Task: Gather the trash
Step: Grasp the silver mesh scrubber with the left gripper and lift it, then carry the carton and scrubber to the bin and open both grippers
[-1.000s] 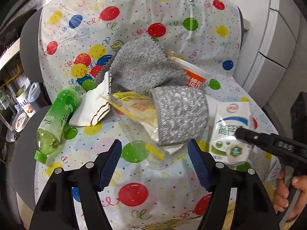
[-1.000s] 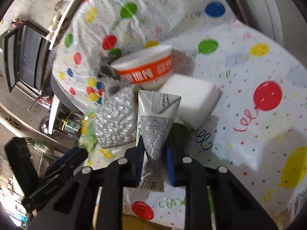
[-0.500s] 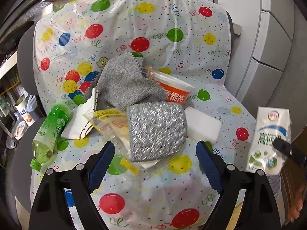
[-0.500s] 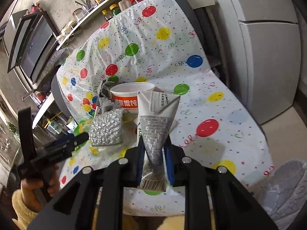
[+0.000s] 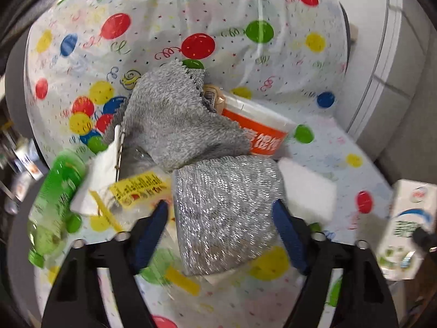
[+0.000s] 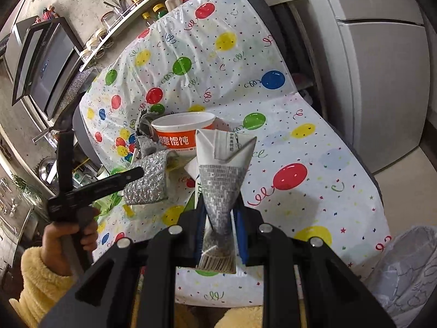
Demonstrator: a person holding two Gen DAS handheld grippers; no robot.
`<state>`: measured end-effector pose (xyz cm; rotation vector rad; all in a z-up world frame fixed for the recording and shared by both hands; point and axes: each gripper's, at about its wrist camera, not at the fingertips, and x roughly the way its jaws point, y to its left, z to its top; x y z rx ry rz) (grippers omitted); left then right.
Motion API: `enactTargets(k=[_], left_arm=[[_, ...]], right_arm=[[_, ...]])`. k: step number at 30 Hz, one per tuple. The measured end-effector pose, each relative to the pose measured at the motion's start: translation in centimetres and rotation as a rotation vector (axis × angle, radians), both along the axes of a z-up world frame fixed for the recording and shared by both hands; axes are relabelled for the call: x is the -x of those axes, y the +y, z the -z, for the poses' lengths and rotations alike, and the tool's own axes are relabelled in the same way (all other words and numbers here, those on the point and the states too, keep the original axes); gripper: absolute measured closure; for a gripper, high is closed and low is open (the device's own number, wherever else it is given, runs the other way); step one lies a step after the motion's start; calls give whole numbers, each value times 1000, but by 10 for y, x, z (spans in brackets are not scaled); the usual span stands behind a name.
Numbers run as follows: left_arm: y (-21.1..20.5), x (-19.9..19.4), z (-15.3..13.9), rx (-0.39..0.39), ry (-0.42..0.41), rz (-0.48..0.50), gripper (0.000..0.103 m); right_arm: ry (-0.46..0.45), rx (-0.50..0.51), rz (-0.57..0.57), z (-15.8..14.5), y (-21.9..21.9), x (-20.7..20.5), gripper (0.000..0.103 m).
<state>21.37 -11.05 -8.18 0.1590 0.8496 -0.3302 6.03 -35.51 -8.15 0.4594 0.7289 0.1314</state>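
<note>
A silver mesh scouring pad (image 5: 226,213) lies on the balloon-print cover (image 5: 191,13) of a chair seat. My left gripper (image 5: 218,204) straddles it, blue fingers on either side, jaws closing; a thin gap still shows at the left finger. Around the pad lie a grey cloth (image 5: 174,120), an orange-and-white noodle cup (image 5: 259,128), a white foam block (image 5: 308,191), a clear wrapper with a yellow label (image 5: 136,186), white paper (image 5: 101,175) and a green bottle (image 5: 54,196). My right gripper (image 6: 220,235) is shut on the flattened end of a milk carton (image 6: 224,180), held in the air off the seat's right.
A grey bin bag (image 6: 404,268) opens at the lower right beside the chair. A refrigerator (image 6: 382,68) stands on the right, a microwave (image 6: 43,63) and a shelf of jars on the left. A hand in a yellow sleeve (image 6: 41,281) holds the left gripper.
My left gripper moved forward until the silver pad sat between its fingers, widening and then narrowing. My right gripper lifted the milk carton off the seat and carried it back to the right.
</note>
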Motion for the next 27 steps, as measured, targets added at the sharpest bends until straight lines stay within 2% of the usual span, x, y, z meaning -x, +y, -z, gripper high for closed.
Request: enactTargets(k=[3,5,7,9,13,19,23,27], left_arm=[[-8,-3,6,-59,-14,30,41],[-9,-7,10,-83,1,42,55],[-4,-9,9,-70,10,37,82],[2,-5,-2,-23,-12,44,93],[21,12,-42,61,-116,27,94],[51,36,-99,259,-164,47,94],[35,60,-109,256,-182,108,94],[-1,90,-99,246,-177,201,94]], right_arm=[[-4,3,-6,-1,1,0,83],[-7,3,-7,-3,2,0,83],[-14,2,-7,-4,3,2,83],[-20,6,-7,-5,3,3,83],[-45,13,4,-9,2,3,83],[-71,-6,12,-17,-3,0,83],[-89,-4,20,-22,-4,6,83],[-93,27,56,-28,-12,23,83]])
